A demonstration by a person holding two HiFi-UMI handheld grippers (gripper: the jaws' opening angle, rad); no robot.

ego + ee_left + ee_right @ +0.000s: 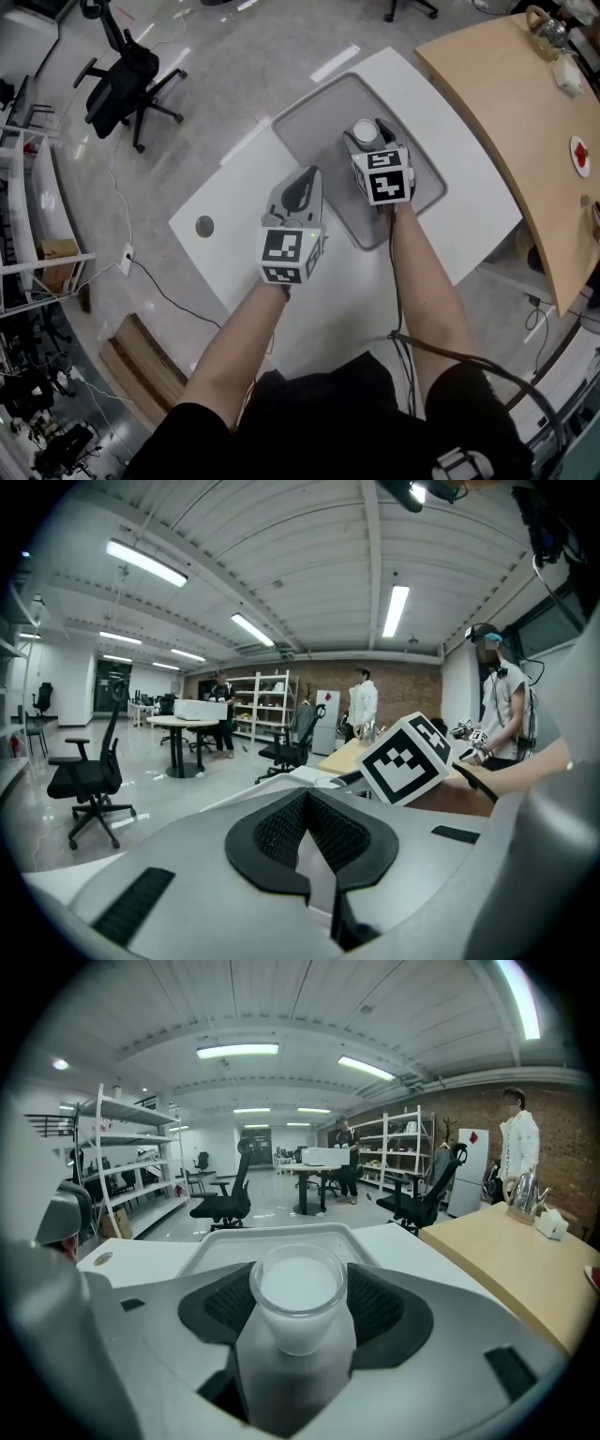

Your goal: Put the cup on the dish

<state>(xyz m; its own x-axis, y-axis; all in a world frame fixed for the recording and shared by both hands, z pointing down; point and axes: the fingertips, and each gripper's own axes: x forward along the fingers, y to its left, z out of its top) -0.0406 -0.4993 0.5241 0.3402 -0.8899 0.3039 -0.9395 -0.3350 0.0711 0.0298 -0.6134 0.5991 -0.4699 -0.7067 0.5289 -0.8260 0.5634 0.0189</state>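
A clear cup (pixel 364 132) with white contents is held above the grey dish (pixel 314 120), a shallow tray on the white table (pixel 450 159). My right gripper (pixel 371 141) is shut on it. In the right gripper view the cup (pixel 298 1283) sits upright between the black pads (pixel 380 1302), with the dish's rim (pixel 281 1236) just beyond. I cannot tell whether the cup touches the dish. My left gripper (pixel 302 187) hovers over the table at the dish's near left edge. In its own view the left gripper (pixel 307 803) is shut with nothing between its pads.
A curved wooden table (pixel 516 103) stands to the right, carrying a small plate (pixel 581 155) and a teapot (pixel 547 30). A black office chair (pixel 122 80) is on the floor at the far left. The white table has a round cable hole (pixel 204 225).
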